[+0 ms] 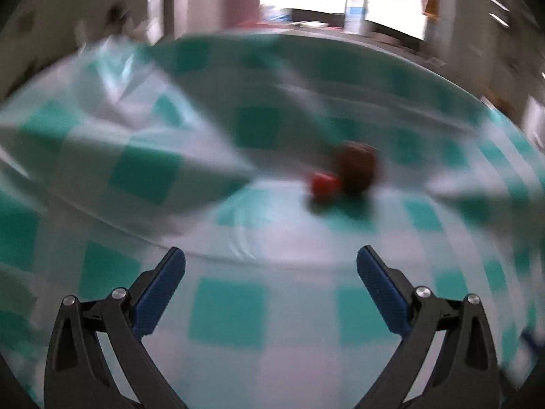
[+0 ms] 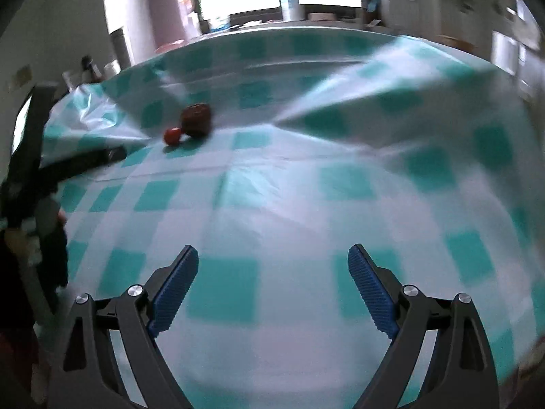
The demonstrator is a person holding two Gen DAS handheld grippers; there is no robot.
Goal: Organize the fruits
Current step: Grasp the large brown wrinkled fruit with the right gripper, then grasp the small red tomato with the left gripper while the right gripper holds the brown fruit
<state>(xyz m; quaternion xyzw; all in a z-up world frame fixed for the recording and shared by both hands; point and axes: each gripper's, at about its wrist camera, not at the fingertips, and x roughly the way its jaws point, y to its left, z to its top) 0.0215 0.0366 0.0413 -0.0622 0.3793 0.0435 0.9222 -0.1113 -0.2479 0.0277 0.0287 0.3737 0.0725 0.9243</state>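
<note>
A table (image 2: 306, 204) covered with a crumpled cloth (image 1: 238, 306) in teal and white checks fills both views, and the cloth is pushed up into loose folds on the left and the right of the surface, with a flatter stretch between them. Beyond the far edge stand a tall pink bottle (image 2: 163, 10) towards the far left corner and a white bottle (image 2: 289, 0) with a blue label nearer the middle, both in front of a bright window. The left gripper (image 1: 270, 259) hangs over the near part of the cloth with its blue-padded fingers spread wide and nothing between them. The right gripper (image 2: 273, 255) is likewise over the near edge, its fingers wide apart and holding nothing. In the right wrist view a dark blurred shape at the left edge is probably the other tool with a hand, though it is too smeared to be sure. The fruits lie on the cloth well away from both grippers, in the flat stretch towards the left fold: a round brown fruit (image 2: 196, 119), and touching its near left side a much smaller red one (image 2: 172, 136). In the left wrist view the same brown (image 1: 356, 170) and red (image 1: 323, 185) pair sits right of centre, strongly blurred.
</note>
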